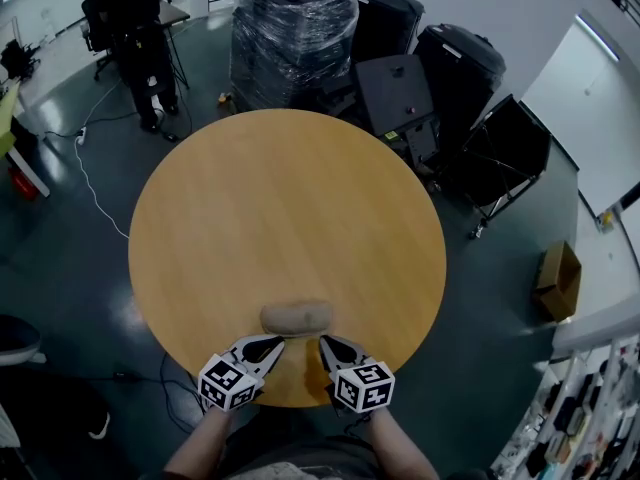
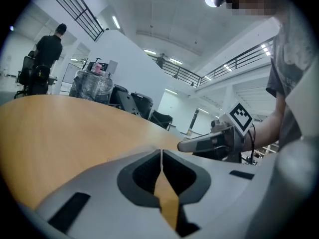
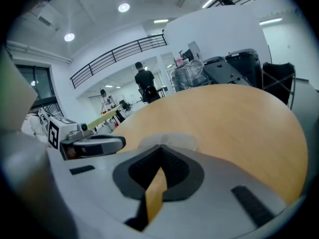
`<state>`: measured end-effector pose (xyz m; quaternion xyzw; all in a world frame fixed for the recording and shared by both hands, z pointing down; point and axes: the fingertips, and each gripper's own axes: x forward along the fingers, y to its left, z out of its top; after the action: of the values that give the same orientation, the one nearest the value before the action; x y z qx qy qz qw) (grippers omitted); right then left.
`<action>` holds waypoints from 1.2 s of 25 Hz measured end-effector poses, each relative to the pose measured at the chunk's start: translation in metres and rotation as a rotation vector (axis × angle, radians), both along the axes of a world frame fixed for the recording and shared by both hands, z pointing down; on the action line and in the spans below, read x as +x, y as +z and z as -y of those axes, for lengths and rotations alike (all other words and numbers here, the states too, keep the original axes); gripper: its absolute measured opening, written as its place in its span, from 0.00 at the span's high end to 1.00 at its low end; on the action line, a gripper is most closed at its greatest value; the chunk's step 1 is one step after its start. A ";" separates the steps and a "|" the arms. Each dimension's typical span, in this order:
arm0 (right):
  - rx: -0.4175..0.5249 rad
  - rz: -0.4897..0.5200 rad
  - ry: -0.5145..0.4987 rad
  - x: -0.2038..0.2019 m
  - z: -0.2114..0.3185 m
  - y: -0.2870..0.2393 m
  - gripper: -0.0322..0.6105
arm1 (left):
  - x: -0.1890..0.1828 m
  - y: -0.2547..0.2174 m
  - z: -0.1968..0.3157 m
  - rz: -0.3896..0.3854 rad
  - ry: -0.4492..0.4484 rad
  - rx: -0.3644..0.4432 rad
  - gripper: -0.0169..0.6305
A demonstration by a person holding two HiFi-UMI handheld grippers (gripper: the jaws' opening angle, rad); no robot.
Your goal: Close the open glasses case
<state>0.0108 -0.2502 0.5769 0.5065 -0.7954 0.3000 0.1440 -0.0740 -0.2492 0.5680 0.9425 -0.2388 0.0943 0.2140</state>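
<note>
Left gripper (image 1: pixel 276 343), right gripper (image 1: pixel 324 341) — jaws together, empty — poised behind the glasses case (image 1: pixel 296 317) at the table (image 1: pixel 280 208)'s near edge, probably for pressing.

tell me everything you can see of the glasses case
The glasses case is a tan, rounded oblong, close in colour to the wooden table it lies flat on, near the person's edge. It looks shut: no raised lid shows. The left tongs and right tongs, both closed and empty, point at its near side; contact can't be told.
</note>
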 end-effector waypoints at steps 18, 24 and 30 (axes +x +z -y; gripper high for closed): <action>0.114 0.046 -0.057 0.084 -0.231 -0.032 0.97 | 0.048 -0.022 -0.208 0.029 -0.140 0.096 0.96; 0.164 0.040 -0.087 0.098 -0.306 -0.050 0.97 | 0.064 -0.049 -0.280 0.024 -0.181 0.162 0.96; 0.219 0.031 -0.142 0.096 -0.353 -0.064 0.97 | 0.071 -0.074 -0.336 0.022 -0.215 0.225 0.96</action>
<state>0.1064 0.1026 0.5133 0.4570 -0.8594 0.2081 0.0964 -0.0033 0.0867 0.4938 0.9285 -0.3495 0.0537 0.1134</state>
